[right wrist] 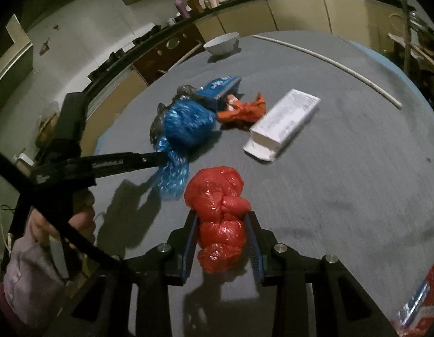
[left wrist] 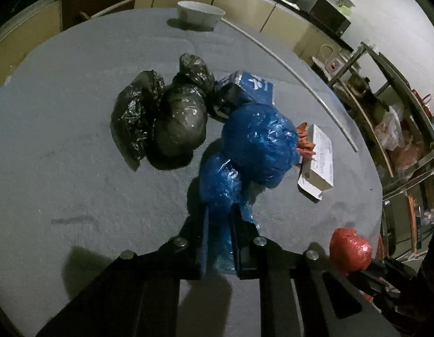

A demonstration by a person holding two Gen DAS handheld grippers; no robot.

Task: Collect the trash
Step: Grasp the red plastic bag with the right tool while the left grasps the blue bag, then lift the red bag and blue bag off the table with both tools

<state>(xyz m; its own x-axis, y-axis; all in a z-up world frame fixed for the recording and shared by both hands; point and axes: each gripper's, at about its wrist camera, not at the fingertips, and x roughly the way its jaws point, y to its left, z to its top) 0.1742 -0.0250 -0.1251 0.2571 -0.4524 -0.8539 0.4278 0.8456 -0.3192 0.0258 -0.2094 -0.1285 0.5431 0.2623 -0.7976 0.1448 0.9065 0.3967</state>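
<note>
Left wrist view: left hand-held gripper (left wrist: pixel 219 224), fingers closed on the twisted neck of a blue plastic bag (left wrist: pixel 257 143), whose rounded body lies forward of the fingertips over the grey table (left wrist: pixel 62 146). Just left of it, two black plastic bags (left wrist: pixel 163 120), touching each other. Behind the blue bag, a blue carton (left wrist: pixel 252 85); to its right, crumpled orange wrapper (left wrist: pixel 304 140) against a white box (left wrist: pixel 319 157) with an open flap. White bowl (left wrist: pixel 200 12) at the far table edge; thin white rod (left wrist: pixel 301 84) along the right side. Lower right, a red plastic bag (left wrist: pixel 349 250) held by the other tool. Right wrist view: right hand-held gripper (right wrist: pixel 222 233), fingers clamped on either side of the red plastic bag (right wrist: pixel 218 205), bundle knotted and protruding forward above the table (right wrist: pixel 343 182). Left hand-held gripper (right wrist: pixel 160 157) enters from the left, pinching the blue plastic bag (right wrist: pixel 186 126). Beyond: blue carton (right wrist: pixel 219 85), orange wrapper (right wrist: pixel 243 111), white box (right wrist: pixel 284 120), bowl (right wrist: pixel 221 43), rod (right wrist: pixel 329 64). A red printed package (right wrist: pixel 422 295) sits at the lower right margin, partly cut off.
</note>
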